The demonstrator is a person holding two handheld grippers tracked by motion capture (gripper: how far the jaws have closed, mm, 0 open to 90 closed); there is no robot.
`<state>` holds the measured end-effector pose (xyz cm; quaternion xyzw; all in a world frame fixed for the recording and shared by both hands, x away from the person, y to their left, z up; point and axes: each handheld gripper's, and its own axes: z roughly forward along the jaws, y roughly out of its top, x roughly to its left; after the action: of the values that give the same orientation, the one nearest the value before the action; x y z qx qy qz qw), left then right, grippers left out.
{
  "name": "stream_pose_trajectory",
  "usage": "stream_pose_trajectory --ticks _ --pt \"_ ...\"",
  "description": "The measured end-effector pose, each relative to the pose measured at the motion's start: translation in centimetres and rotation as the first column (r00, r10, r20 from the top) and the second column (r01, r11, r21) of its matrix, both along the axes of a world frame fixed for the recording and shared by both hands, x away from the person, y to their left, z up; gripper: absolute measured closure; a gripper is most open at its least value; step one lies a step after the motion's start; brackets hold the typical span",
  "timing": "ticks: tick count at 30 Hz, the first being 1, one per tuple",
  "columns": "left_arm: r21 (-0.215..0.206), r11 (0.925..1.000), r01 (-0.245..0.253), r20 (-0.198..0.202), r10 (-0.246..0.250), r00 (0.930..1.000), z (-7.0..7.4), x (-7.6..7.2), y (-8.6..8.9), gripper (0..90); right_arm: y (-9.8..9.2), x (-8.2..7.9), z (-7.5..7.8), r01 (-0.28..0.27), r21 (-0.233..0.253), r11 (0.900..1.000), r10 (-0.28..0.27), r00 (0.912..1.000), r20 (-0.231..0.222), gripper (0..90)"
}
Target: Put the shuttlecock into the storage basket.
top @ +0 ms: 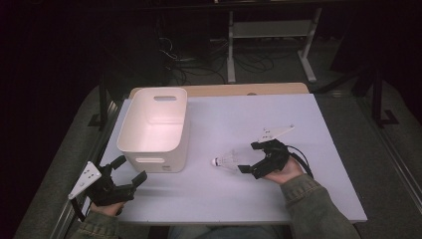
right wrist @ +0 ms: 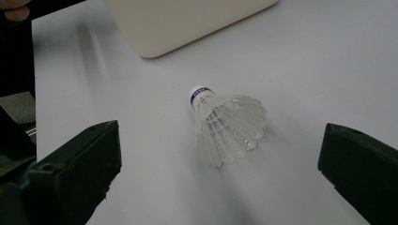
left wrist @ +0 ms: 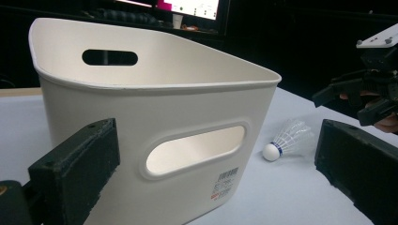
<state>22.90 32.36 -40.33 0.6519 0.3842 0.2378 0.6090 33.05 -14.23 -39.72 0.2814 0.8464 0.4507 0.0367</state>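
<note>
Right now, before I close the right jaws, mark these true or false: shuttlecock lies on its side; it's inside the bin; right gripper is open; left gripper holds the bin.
1. The shuttlecock lies on its side: true.
2. It is inside the bin: false, it lies on the table beside the bin.
3. The right gripper is open: true.
4. The left gripper holds the bin: false, it is open, clear of it.

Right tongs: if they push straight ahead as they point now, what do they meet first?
Most likely the shuttlecock, lying on its side between the open right tongs, skirt end nearest. The white bin lies farther on.
</note>
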Motion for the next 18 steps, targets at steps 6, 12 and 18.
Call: stream_pose_trajectory --ticks 6,12,18 --pt "0.001 1.0 0.002 0.001 -0.002 1.0 0.0 0.0 0.0 0.0 0.6 0.1 -0.3 -0.013 -0.012 1.0 0.013 0.9999 -0.01 0.0" --pt "0.003 1.0 0.003 0.0 -0.003 1.0 0.0 0.0 0.0 0.0 1.1 0.1 -0.5 -0.031 -0.007 1.0 0.031 0.9995 -0.009 0.8" --pt "0.002 1.0 0.003 0.0 -0.003 1.0 0.0 0.0 0.0 0.0 1.2 0.1 -0.4 -0.048 0.002 0.999 0.048 0.9988 -0.009 5.9"
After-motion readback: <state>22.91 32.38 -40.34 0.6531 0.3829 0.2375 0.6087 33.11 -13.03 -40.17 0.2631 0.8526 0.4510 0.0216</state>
